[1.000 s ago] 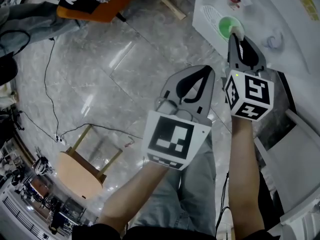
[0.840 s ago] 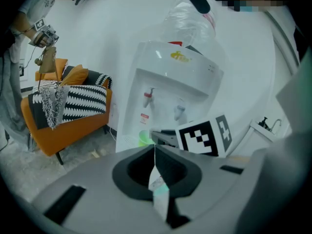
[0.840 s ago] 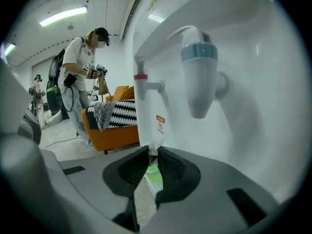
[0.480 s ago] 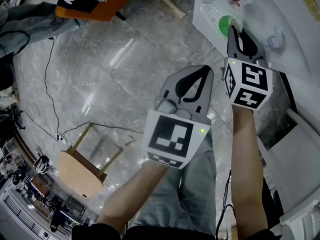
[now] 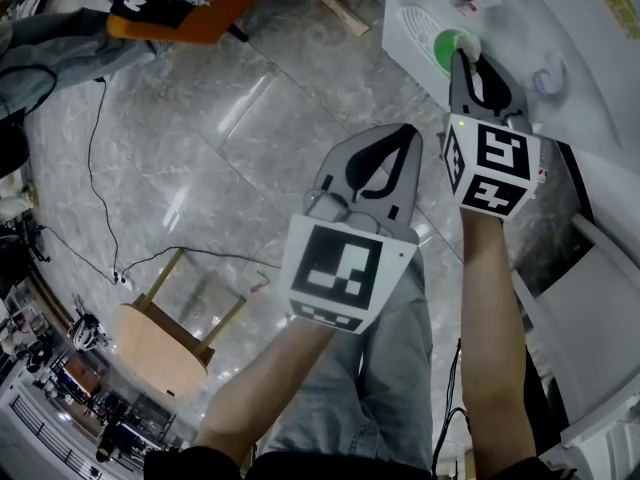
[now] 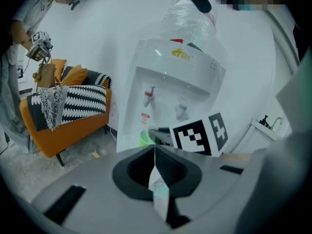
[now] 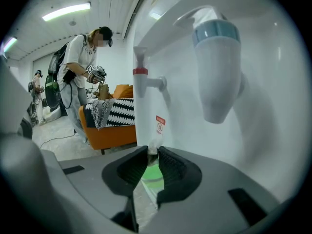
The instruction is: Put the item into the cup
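Note:
A green cup (image 5: 450, 44) stands on the drip tray of a white water dispenser (image 5: 575, 28) at the top right of the head view. My right gripper (image 5: 466, 56) reaches over the cup's rim, shut on a small whitish item (image 7: 151, 149); the green cup (image 7: 152, 172) shows just below its tips. My left gripper (image 5: 404, 134) hangs lower, over the floor and short of the dispenser, shut on a thin white and green paper packet (image 6: 157, 186). The left gripper view shows the cup (image 6: 144, 138) beside the right gripper's marker cube (image 6: 200, 133).
The dispenser has a red tap (image 7: 142, 84) and a blue tap (image 7: 217, 67) above the tray. An orange sofa (image 6: 63, 121) with a striped throw stands to the left. A wooden stool (image 5: 165, 338) and cables lie on the marble floor. Another person (image 7: 80, 77) stands by the sofa.
My right gripper has moved forward with the whitish item, its tips now over the green cup. The left gripper has drifted slightly forward, still shut.

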### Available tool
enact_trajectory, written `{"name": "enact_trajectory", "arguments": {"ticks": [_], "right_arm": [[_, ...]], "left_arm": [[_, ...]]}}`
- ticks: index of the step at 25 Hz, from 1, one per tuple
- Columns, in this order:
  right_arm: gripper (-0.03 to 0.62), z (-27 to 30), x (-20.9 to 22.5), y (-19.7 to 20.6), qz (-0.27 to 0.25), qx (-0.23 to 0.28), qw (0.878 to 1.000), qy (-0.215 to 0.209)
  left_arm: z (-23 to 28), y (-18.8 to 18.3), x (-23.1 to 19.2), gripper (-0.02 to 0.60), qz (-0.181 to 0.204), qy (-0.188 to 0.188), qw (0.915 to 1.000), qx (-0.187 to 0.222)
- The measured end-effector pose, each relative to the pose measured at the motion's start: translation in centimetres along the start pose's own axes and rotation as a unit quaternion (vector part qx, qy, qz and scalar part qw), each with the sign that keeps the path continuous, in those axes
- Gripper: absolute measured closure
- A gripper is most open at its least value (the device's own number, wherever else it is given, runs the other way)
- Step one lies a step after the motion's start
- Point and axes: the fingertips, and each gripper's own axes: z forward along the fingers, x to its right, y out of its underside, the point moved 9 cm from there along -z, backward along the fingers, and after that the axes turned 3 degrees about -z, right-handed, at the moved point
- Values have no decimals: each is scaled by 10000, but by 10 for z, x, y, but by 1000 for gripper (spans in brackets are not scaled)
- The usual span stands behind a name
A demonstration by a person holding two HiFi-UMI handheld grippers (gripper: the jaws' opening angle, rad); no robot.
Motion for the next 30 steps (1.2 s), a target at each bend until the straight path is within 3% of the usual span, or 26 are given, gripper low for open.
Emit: {"name": "enact_trajectory", "arguments": {"ticks": [7, 13, 30], "right_arm": [[488, -2, -1, -2, 14, 50, 10000, -6], [575, -11, 5, -4, 89, 100, 9998, 163], [582, -91, -8, -9, 146, 194, 9997, 7]], "left_arm": [[0, -4, -1, 568, 82, 2, 10000, -13], [0, -9, -5, 566, 101, -53, 9999, 50], [-30, -23, -1, 567, -9, -243, 9989, 410]]}}
